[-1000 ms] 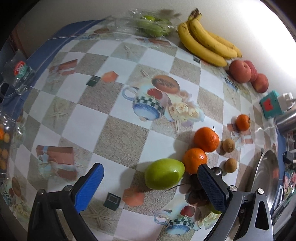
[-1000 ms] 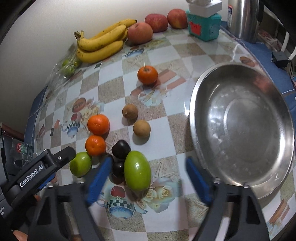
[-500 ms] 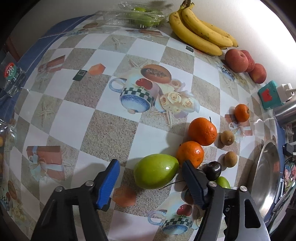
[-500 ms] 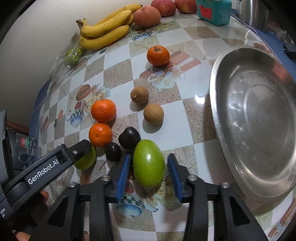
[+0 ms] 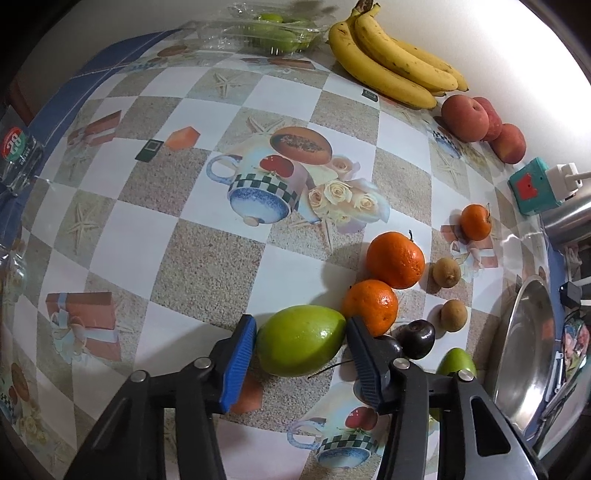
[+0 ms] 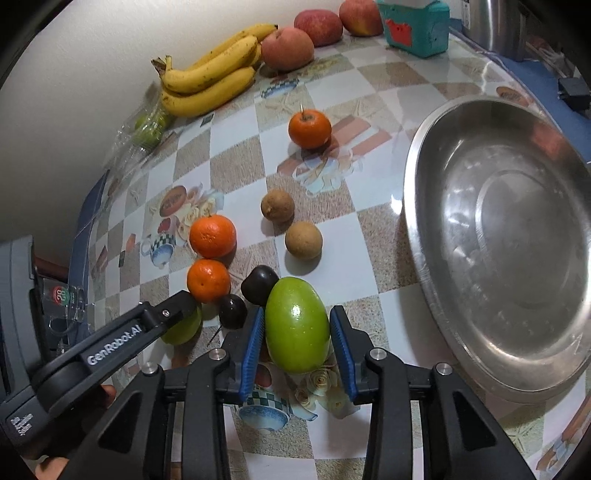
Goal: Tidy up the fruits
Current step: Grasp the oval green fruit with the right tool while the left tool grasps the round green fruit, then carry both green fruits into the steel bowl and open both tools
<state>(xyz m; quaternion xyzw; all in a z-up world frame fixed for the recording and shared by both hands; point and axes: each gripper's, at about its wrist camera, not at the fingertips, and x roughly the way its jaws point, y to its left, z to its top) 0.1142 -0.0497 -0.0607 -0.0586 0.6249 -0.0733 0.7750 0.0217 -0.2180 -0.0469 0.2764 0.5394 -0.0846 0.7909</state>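
Both tools are clamped on fruit beside the steel basin point(image 6: 417, 206). The right tool point(image 6: 297, 345) has its blue pads pressed on the sides of a tall green fruit point(image 6: 297, 325) that stands on the worktop point(image 6: 369, 229) just left of the basin. The left tool point(image 5: 301, 349) has just been closing its jaws, and the pads now touch both ends of a second green fruit point(image 5: 301, 339), farther from the basin.

The risks, as I judge them: both green fruits are smooth and rounded, so a light or off-centre squeeze may let one squirt out as it lifts. The left tool's inner finger sits hard against the dark cherries, whose thin stalk lies under it, so a lift could drag or roll them. The two tools are also close together and may knock as they rise. The basin's rim is raised, and a low carry could clip it.

Counted: two green fruits in the tools, three oranges point(image 6: 212, 236), two dark cherries point(image 6: 259, 285), two small brown fruits point(image 6: 303, 240), a bunch of bananas point(image 6: 210, 79) of about four, three reddish apples point(image 6: 287, 48) at the wall, and a clear pack of small green fruits point(image 5: 273, 31) whose number I cannot tell. The basin is empty.
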